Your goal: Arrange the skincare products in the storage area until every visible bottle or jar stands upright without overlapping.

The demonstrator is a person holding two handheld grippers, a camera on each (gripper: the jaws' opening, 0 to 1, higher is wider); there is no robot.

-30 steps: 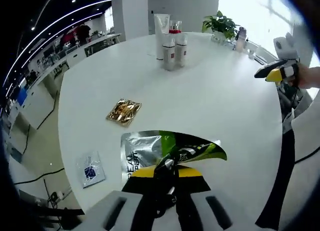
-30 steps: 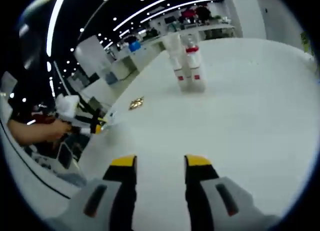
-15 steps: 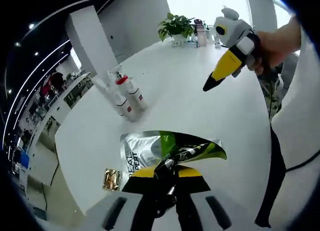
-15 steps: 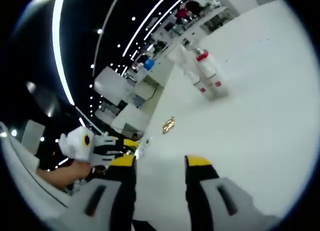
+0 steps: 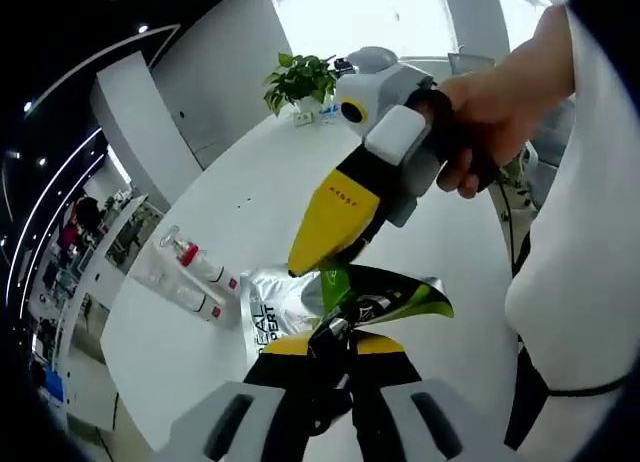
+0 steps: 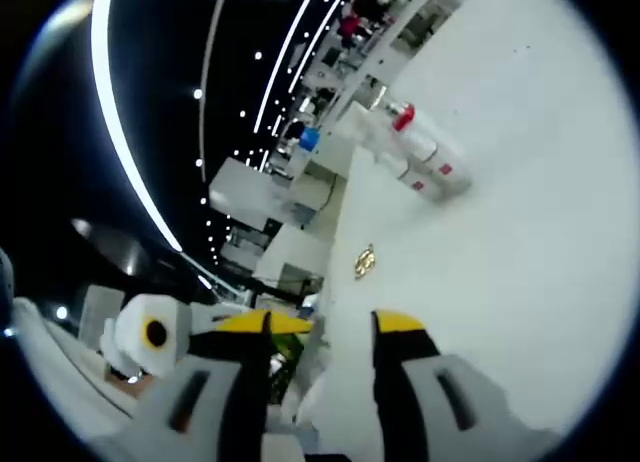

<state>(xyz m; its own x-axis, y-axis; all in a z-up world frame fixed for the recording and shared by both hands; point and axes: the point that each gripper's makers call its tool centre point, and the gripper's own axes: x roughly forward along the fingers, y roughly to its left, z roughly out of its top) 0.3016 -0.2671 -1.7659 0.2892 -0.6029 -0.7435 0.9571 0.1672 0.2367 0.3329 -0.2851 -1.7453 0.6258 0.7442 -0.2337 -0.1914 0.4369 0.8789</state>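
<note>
The white table (image 5: 260, 192) stretched ahead of both grippers. The right gripper (image 5: 310, 257), held in a hand (image 5: 490, 112), hung just above the left one's tips, its jaws spread with only table between them. The left gripper (image 5: 330, 347) pinched a green and silver sachet (image 5: 340, 297). The bottles (image 6: 420, 152) stood grouped well ahead of the right gripper, a small gold packet (image 6: 365, 262) nearer.

sachet (image 5: 285, 307): crinkled silver foil, glossy
table (image 6: 520, 222): smooth, white, matt
packet (image 6: 365, 262): shiny gold foil
</note>
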